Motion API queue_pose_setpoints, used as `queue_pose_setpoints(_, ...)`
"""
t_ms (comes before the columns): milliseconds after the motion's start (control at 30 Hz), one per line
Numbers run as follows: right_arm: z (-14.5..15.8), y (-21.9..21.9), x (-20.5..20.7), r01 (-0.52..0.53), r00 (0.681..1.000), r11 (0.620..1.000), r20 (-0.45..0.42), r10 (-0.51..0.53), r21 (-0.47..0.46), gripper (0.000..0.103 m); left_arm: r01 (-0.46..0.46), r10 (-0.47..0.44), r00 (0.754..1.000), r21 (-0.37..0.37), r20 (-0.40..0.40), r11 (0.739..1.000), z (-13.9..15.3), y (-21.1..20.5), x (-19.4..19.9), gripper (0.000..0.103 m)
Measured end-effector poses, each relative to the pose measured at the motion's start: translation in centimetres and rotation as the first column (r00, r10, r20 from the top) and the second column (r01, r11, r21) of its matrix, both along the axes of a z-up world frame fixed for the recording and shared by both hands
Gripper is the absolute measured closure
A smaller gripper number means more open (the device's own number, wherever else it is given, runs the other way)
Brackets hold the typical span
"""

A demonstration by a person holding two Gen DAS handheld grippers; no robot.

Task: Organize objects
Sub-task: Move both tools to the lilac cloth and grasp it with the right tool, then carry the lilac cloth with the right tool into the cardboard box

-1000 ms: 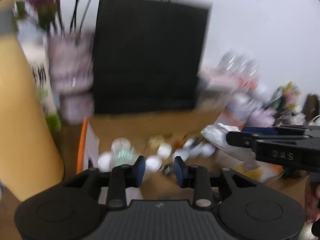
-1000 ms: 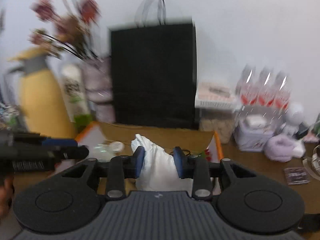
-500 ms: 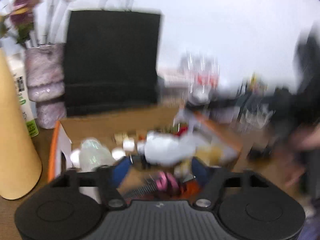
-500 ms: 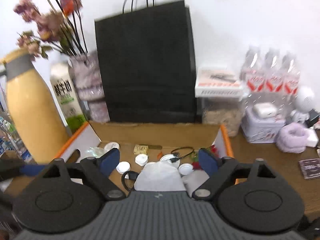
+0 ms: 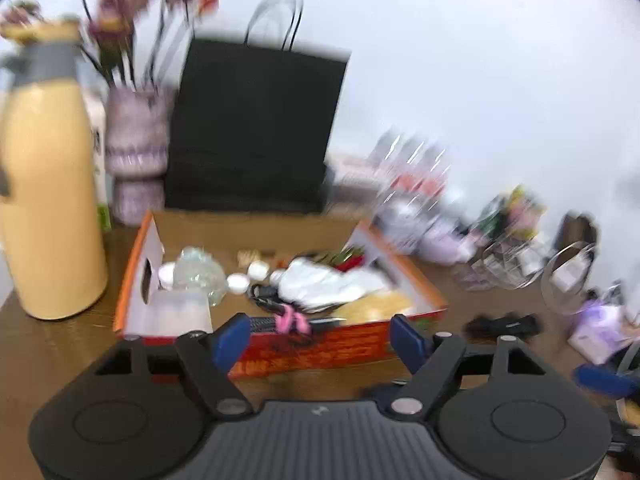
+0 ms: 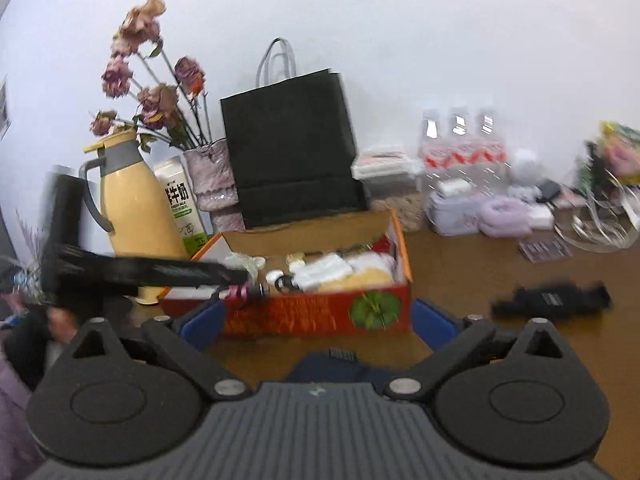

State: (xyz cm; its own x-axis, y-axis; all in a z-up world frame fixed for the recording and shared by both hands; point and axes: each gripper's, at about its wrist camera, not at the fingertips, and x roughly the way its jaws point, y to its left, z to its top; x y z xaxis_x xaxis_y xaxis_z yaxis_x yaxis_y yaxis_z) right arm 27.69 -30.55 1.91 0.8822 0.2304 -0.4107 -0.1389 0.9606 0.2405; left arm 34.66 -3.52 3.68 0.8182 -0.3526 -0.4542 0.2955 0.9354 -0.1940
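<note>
On the worktop (image 6: 480, 280), the orange box (image 6: 320, 312) now holds the white bag (image 5: 320, 284) w/ caps, cable & other bits. 1 s ago the right gripper (image 6: 316, 320) had its jaws pinched on that bag; now they're spread wide & empty, backed off in front of the box. Left gripper (image 5: 316, 340) jaws were narrow, now spread too, nothing held, so that drop looks done; the black item (image 6: 552, 300) right of the box is prob next.
</note>
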Motion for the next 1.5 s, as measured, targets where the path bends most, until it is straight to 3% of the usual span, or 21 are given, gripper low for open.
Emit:
queue_pose_setpoints(33, -0.3, -0.1, -1.5, 0.0, 1.0, 1.0, 0.003, 0.0, 0.012, 0.001, -0.006, 0.006, 1.0, 0.0, 0.029, 1.0, 0.2, 0.4, -2.5, 0.017)
queue_pose_setpoints(133, -1.3, -0.4, -5.0, 0.004, 1.0, 0.999, 0.009, -0.004, 0.034, 0.0, -0.03, 0.03, 0.998, -0.003, 0.052, 1.0, 0.0, 0.9, -8.3, 0.014)
queue_pose_setpoints(267, -3.1, -0.1, -9.8, 0.006, 1.0, 1.0, -0.003, -0.006, 0.024, 0.0, -0.024, 0.024, 1.0, -0.006, -0.014, 1.0, -1.9, 1.0, -14.5, 0.014)
queue_pose_setpoints(367, -4.8, 0.6, -13.2, -0.001, 1.0, 0.999, -0.012, 0.0, -0.049, 0.0, -0.057, 0.058, 0.996, 0.018, -0.07, 0.998, -3.9, 0.6, -18.5, 0.014)
queue_pose_setpoints(467, -6.1, 0.8, -15.6, -0.007, 1.0, 0.988, -0.013, 0.005, -0.153, 0.0, -0.029, 0.039, 0.992, 0.085, -0.123, 0.996, -5.7, -0.4, -20.6, 0.014)
queue_pose_setpoints(633, -5.7, -1.5, -15.1, 0.035, 0.999, 0.971, -0.013, -0.039, -0.235, 0.0, -0.01, 0.022, 0.995, 0.127, -0.096, 0.992, -6.9, -2.4, -20.4, 0.014)
queue_pose_setpoints(800, -7.0, -4.6, -7.8, 0.114, 0.991, 0.96, -0.039, -0.128, -0.255, 0.0, 0.059, -0.044, 0.993, 0.147, -0.107, 0.987, -8.7, -7.6, -17.4, 0.017)
queue_pose_setpoints(867, -7.5, -4.9, -5.9, 0.129, 0.986, 0.948, -0.068, -0.155, -0.292, 0.006, 0.089, -0.075, 0.993, 0.16, -0.09, 0.983, -9.2, -9.7, -16.6, 0.018)
queue_pose_setpoints(933, -8.4, -5.6, -3.9, 0.149, 0.978, 0.938, -0.095, -0.187, -0.312, 0.011, 0.13, -0.12, 0.99, 0.161, -0.068, 0.978, -9.9, -11.4, -15.8, 0.023)
queue_pose_setpoints(1000, -9.5, -6.6, -2.3, 0.159, 0.968, 0.942, -0.139, -0.207, -0.294, 0.03, 0.153, -0.141, 0.987, 0.18, -0.082, 0.972, -10.8, -13.0, -14.8, 0.031)
queue_pose_setpoints(1067, -10.2, -6.9, -1.8, 0.153, 0.964, 0.952, -0.172, -0.203, -0.266, 0.057, 0.168, -0.148, 0.983, 0.21, -0.108, 0.963, -12.0, -14.3, -14.1, 0.051)
queue_pose_setpoints(1100, -10.3, -7.2, -1.7, 0.148, 0.968, 0.959, -0.163, -0.19, -0.243, 0.062, 0.171, -0.154, 0.984, 0.224, -0.088, 0.96, -12.3, -14.8, -14.2, 0.058)
queue_pose_setpoints(1133, -10.4, -7.2, -2.0, 0.147, 0.968, 0.961, -0.167, -0.189, -0.235, 0.071, 0.19, -0.173, 0.981, 0.234, -0.093, 0.953, -12.3, -15.1, -14.4, 0.075)
queue_pose_setpoints(1167, -10.5, -7.0, -1.8, 0.145, 0.968, 0.959, -0.165, -0.188, -0.242, 0.071, 0.206, -0.189, 0.977, 0.217, -0.098, 0.954, -12.3, -15.0, -14.6, 0.083)
queue_pose_setpoints(1233, -10.6, -6.2, -1.7, 0.124, 0.972, 0.963, -0.168, -0.167, -0.239, 0.079, 0.2, -0.181, 0.978, 0.206, -0.107, 0.958, -12.2, -14.3, -15.1, 0.086)
queue_pose_setpoints(1300, -10.6, -4.9, -2.7, 0.098, 0.977, 0.968, -0.164, -0.138, -0.231, 0.08, 0.181, -0.165, 0.982, 0.2, -0.094, 0.963, -12.1, -12.2, -16.0, 0.09)
queue_pose_setpoints(1400, -10.6, -3.0, -4.4, 0.07, 0.981, 0.977, -0.163, -0.104, -0.202, 0.083, 0.146, -0.127, 0.98, 0.123, -0.155, 0.982, -11.8, -8.4, -16.5, 0.093)
queue_pose_setpoints(1500, -10.5, -1.1, -7.1, 0.051, 0.99, 0.99, -0.126, -0.068, -0.135, 0.087, 0.137, -0.111, 0.984, 0.198, -0.139, 0.97, -10.9, -6.8, -17.5, 0.096)
